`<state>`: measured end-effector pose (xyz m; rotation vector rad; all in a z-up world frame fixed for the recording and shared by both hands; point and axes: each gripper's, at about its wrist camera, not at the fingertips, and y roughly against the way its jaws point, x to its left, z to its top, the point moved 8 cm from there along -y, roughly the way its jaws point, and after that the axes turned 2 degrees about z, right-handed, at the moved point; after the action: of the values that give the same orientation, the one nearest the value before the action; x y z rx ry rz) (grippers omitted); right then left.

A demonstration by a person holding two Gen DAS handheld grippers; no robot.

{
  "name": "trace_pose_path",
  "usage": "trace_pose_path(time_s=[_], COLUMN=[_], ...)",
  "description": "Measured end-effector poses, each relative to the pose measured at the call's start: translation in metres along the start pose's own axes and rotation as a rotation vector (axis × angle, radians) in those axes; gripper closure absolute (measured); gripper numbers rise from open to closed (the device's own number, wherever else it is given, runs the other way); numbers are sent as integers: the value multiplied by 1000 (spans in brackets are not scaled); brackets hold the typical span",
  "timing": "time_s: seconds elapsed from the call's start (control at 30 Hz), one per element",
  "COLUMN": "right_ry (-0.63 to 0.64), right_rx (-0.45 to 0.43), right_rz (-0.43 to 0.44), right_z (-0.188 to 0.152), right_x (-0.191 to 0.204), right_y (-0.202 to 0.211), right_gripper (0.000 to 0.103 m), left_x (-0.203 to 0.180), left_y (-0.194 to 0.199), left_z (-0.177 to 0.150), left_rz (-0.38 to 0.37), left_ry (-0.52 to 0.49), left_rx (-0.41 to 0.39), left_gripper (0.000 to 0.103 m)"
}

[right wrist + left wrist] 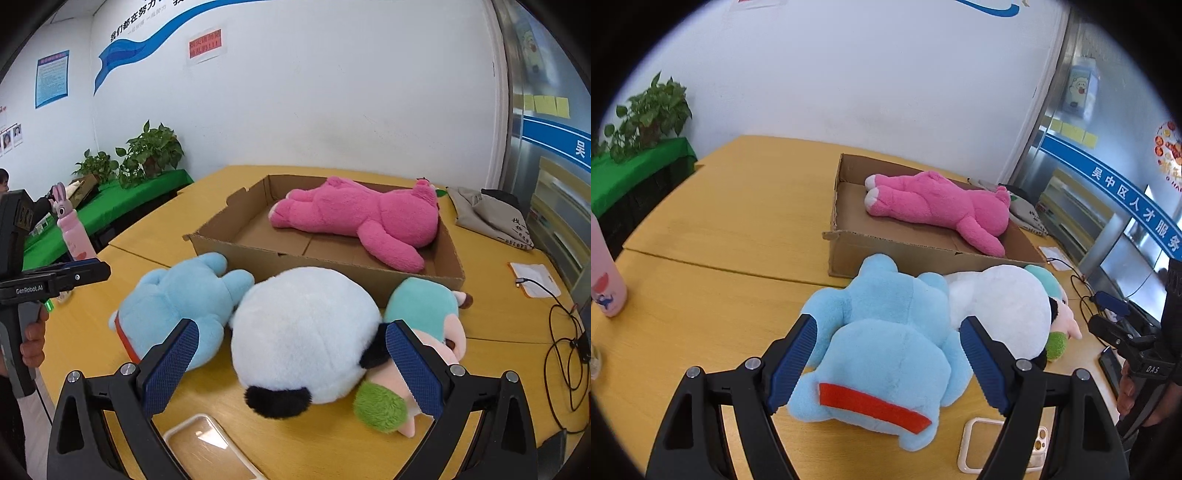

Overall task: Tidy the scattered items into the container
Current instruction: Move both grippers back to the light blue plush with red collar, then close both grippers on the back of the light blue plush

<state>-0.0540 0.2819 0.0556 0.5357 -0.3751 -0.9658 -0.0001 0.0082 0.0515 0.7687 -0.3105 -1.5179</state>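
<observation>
A shallow cardboard box [894, 254] [236, 254] stands on the yellow table with a pink plush [934, 203] [354, 218] lying in it. In front of the box lie a light-blue plush [886, 354] [177, 299], a white plush with black patches [1001, 306] [303, 332] and a teal-and-pink plush [424, 306]. My left gripper [886, 365] is open, its fingers on either side of the blue plush. My right gripper [291, 365] is open, its fingers astride the white plush.
A clear phone case [982, 450] [207, 446] lies at the near table edge. A pink bottle [602, 273] [74, 236] stands at the left. A grey bag [495, 218], a card [532, 280] and black cables [569, 343] are at the right. Potted plants [151, 151] stand on a green-covered bench.
</observation>
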Motion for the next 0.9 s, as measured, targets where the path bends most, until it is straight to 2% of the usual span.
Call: trace_pose_path(time_s=[0.13, 0.23, 0.3, 0.5, 0.53, 0.6, 0.7, 0.73, 0.83, 0.9], right_ry=[-18, -3, 23, 72, 77, 92, 138, 154, 174, 216], right_rx=[1, 21, 43, 114, 123, 138, 156, 172, 249, 259], right_rz=[47, 126, 176, 311, 328, 355, 353, 346, 350, 314], right_z=[4, 4, 1, -12, -14, -18, -28, -33, -52, -60], right_x=[10, 35, 59, 126, 136, 153, 171, 174, 177, 176], right_y=[-3, -14, -25, -55, -59, -70, -95, -108, -141, -152], right_gripper=[0, 0, 0, 0, 0, 0, 0, 0, 1, 1], left_x=[11, 6, 0, 4, 6, 10, 10, 9, 4, -1], left_y=[-11, -21, -28, -58, -63, -73, -88, -95, -112, -113], left_z=[4, 7, 8, 18, 19, 17, 7, 4, -6, -11], left_rz=[-34, -90, -112, -70, -78, -144, -264, -275, -242, -218], left_ry=[19, 7, -31, -142, -155, -158, -136, -143, -201, -237], left_rx=[25, 57, 79, 146, 162, 210, 291, 311, 352, 345], left_gripper=[23, 23, 23, 24, 24, 24, 24, 24, 23, 23])
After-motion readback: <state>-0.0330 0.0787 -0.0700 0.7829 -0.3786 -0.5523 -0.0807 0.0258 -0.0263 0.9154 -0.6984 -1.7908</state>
